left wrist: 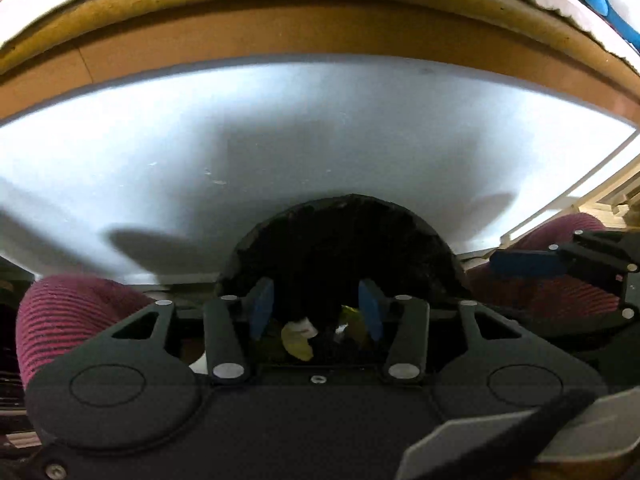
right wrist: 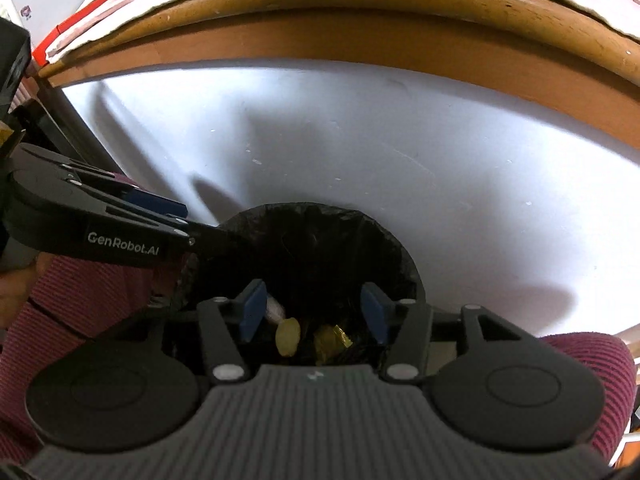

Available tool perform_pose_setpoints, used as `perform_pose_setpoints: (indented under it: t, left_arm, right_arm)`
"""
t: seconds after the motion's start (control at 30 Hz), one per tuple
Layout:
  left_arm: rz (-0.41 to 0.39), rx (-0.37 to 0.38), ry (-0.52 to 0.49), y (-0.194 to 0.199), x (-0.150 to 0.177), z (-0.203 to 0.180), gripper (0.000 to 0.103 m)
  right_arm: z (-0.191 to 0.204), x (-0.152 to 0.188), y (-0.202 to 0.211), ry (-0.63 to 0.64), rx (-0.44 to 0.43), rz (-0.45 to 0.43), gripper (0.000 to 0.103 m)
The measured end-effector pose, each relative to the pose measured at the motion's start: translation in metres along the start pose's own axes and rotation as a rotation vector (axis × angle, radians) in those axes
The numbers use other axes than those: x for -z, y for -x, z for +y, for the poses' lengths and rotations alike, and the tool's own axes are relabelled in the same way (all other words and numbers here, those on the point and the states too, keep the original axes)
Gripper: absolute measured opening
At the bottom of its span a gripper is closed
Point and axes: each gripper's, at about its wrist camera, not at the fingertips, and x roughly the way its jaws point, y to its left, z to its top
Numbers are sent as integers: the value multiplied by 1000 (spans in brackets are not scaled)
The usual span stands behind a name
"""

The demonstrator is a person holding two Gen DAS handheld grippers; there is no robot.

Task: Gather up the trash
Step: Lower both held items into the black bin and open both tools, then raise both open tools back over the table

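A: What does the left wrist view give that the right does not?

B: At its far right, the right gripper [left wrist: 520, 262] side-on over a maroon ribbed trouser leg [left wrist: 76, 316], and blue plush toys [left wrist: 616, 8] in the top corner. The left gripper [left wrist: 316, 312] hangs with jaws apart and nothing between them, above the bin [left wrist: 340, 240].

A: And the right wrist view?

B: The left gripper's branded arm [right wrist: 120, 216] crosses the bin's left rim. The right gripper [right wrist: 314, 310] is parted too, empty.

A: Where is the trash?

B: Inside the crinkled black liner [right wrist: 320, 248]: a yellowish oval scrap [right wrist: 288, 336], a gold wrapper [right wrist: 332, 340], a white piece [right wrist: 276, 308].

A: Surroundings?

B: A smooth white panel [right wrist: 360, 152] under a worn wooden edge [right wrist: 320, 0].
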Motion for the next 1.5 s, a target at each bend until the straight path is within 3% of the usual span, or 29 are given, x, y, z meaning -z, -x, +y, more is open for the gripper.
perform_pose_setpoints:
  t: [0.33,0.4,0.47,0.67,0.9,1.3,1.37,1.5]
  left_arm:
    - [-103,-6,13,23,-8,6,60]
    - [-166,7,16,34,-9,7,76]
    - [-229,17,9,45,-10,6,83]
    - [-343,30,-22,77,-19,-1,85]
    - [-488,41,13,107,-37,9,93]
    - [-630,-25,43,115,-93,15,92]
    - [-651,-12,64,116,-102,17,91]
    - [-671,81,118,114,-122,24,92]
  right_arm:
    - [-7,-8,17,-14,2,-64,69]
    - [-8,-12,25,-12,0,-95,70]
    - [-9,-17,34,-15,-9,-137,70]
    - [-6,-32,68,19,-7,-289,70]
    - [-7,-54,90,56,50,-451,75]
    - [-32,-104,81,-14,175,-554,76]
    - [-37,-113,78,-23,190,-563,76]
    - [-45,-131,68,-47,189,-565,76]
